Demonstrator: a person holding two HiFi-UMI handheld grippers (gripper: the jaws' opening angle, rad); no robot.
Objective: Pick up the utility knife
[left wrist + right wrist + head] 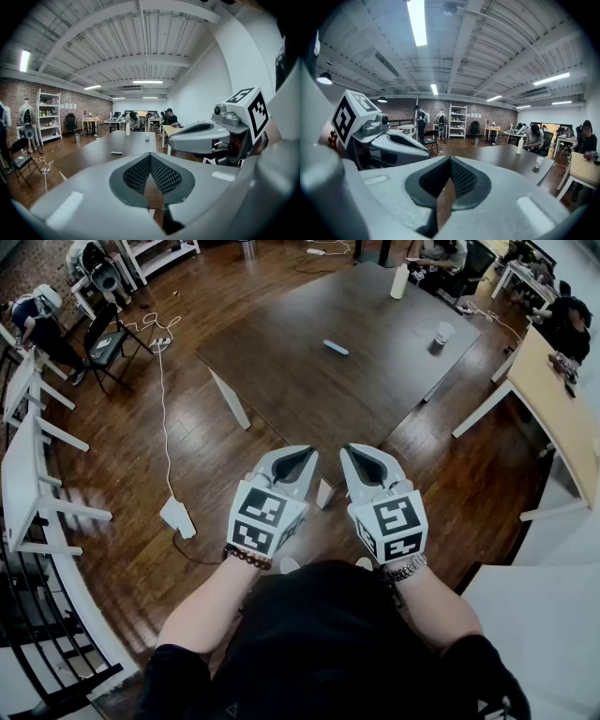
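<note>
The utility knife (336, 347) is a small pale blue bar lying near the middle of the dark brown table (309, 381), well ahead of both grippers. In the left gripper view the knife (116, 153) shows as a small sliver on the table top (101, 152). My left gripper (304, 454) and my right gripper (351, 453) hover side by side above the wooden floor, short of the table's near corner. Each one's jaws meet at the tips with nothing between them: left gripper (150, 155), right gripper (450, 160).
A paper cup (444, 332) and a white bottle (400, 281) stand on the table's far right part. A cable and a white power strip (178, 517) lie on the floor to the left. White benches (23, 474) line the left, a light wooden table (562, 413) the right. People sit at the far end.
</note>
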